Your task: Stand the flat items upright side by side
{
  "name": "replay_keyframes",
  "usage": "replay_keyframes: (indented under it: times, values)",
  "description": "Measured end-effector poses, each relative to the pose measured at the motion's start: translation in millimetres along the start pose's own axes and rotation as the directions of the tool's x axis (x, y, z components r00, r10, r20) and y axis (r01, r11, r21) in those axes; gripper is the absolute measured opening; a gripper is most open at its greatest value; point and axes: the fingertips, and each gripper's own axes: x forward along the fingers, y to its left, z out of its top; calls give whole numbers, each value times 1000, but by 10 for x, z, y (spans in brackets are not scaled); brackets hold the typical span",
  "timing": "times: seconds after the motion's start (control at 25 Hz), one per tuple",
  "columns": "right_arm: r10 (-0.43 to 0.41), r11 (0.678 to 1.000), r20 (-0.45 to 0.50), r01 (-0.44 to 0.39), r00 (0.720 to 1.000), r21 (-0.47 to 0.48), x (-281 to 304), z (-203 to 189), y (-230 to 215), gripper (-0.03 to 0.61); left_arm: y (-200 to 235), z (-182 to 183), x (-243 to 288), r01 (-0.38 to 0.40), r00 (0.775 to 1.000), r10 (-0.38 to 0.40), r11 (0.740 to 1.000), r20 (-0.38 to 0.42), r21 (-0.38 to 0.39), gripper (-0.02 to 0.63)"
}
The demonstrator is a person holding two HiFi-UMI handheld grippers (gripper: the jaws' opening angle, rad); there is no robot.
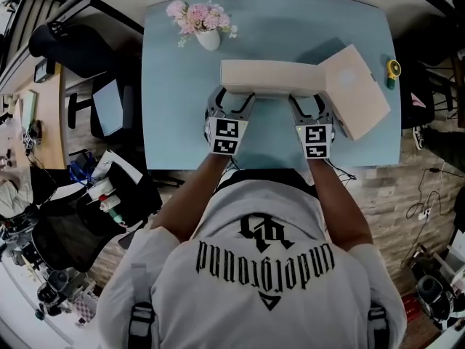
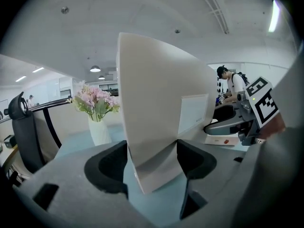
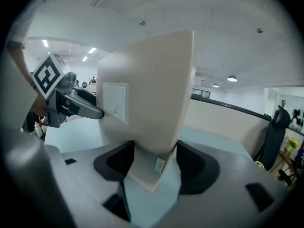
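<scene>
A flat beige box (image 1: pixel 269 77) is held on its long edge above the light blue table (image 1: pixel 174 122), one end in each gripper. My left gripper (image 1: pixel 234 106) is shut on its left end, the pads pressing both faces of the box (image 2: pixel 161 113). My right gripper (image 1: pixel 309 107) is shut on its right end, gripping the box (image 3: pixel 152 103) the same way. A second flat beige box (image 1: pixel 357 90) lies at an angle on the table's right side, just behind and right of the held one. In the left gripper view, the right gripper (image 2: pixel 254 110) shows past the box.
A white vase of pink flowers (image 1: pixel 205 25) stands at the table's back left. A small yellow object (image 1: pixel 393 70) sits at the right edge. Office chairs (image 1: pixel 54 42) and clutter ring the table on the left. A person (image 2: pixel 231 84) stands in the background.
</scene>
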Motion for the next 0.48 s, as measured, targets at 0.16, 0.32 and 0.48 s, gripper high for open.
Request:
replay_keyframes:
  times: [0.16,0.32,0.48]
  values:
    - [13,1000,-3,-13,1000,5,65,-108,-8,283,-19,-93,59,10,1000,-10,1000,-7,-22,331]
    - [38,999,21,-38,999,16,114,-91,-31,291,13,-58,97,8,1000,-8,1000,19,-16,337]
    - [51,998,19,-51,999,43,122,-135,-30,307,13,-51,102,27,999,-26,999,34,-25,346]
